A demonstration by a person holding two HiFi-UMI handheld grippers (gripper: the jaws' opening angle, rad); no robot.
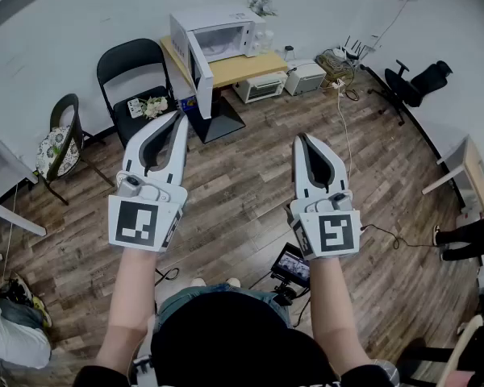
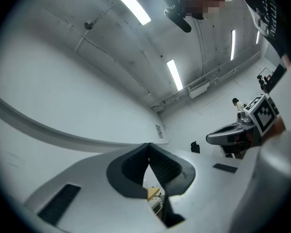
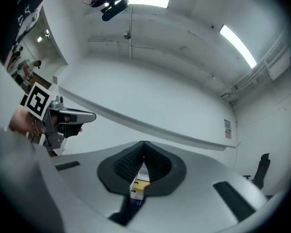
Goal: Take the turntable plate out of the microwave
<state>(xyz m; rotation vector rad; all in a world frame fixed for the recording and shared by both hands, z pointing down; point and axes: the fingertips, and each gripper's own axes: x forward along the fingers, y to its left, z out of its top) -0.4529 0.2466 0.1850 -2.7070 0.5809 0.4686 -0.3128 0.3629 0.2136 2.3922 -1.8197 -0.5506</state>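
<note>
Left claw (image 1: 180, 118) and right claw (image 1: 300, 139), both closed and empty, well short of the microwave (image 1: 226, 37); walk closer and spread your jaws before reaching inside.

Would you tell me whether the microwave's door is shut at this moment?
No, the microwave on the table has its door swung wide open.

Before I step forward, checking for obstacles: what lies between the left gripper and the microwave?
In the head view, only bare wooden floor lies between the left gripper and the table carrying the microwave; a black chair stands beside that path.
</note>
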